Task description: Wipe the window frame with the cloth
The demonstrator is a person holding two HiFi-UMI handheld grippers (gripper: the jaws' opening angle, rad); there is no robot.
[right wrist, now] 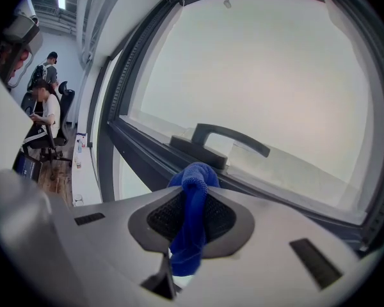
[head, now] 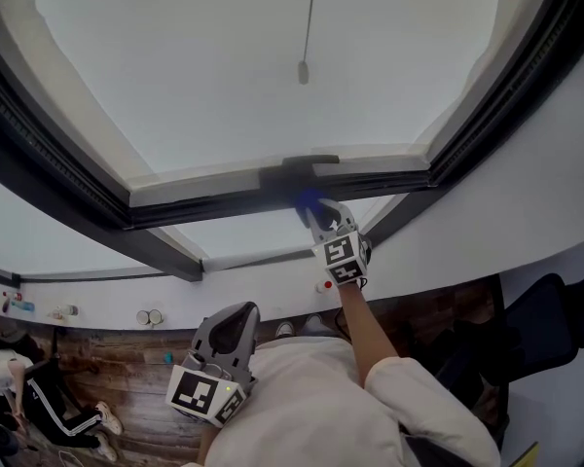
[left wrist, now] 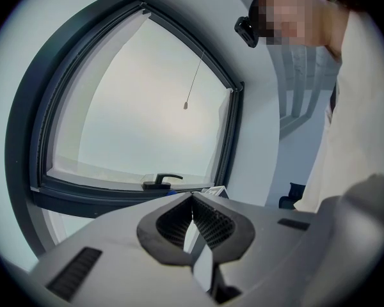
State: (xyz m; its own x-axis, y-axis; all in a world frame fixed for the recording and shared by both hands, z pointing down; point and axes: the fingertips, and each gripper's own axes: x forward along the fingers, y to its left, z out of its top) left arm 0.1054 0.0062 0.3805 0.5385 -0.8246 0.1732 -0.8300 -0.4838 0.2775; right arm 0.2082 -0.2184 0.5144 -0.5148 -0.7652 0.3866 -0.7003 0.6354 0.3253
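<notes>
My right gripper is shut on a blue cloth, whose bunched tip rests against the dark window frame just below the window handle. In the right gripper view the cloth hangs between the jaws and sticks out past them toward the frame. My left gripper is held low near my chest, away from the window, its jaws closed together with nothing between them. In the left gripper view the frame and handle lie ahead of it.
A pull cord with a small weight hangs in front of the pane. A white sill ledge runs under the window, with small objects on it. People sit at the left. A dark chair stands at the right.
</notes>
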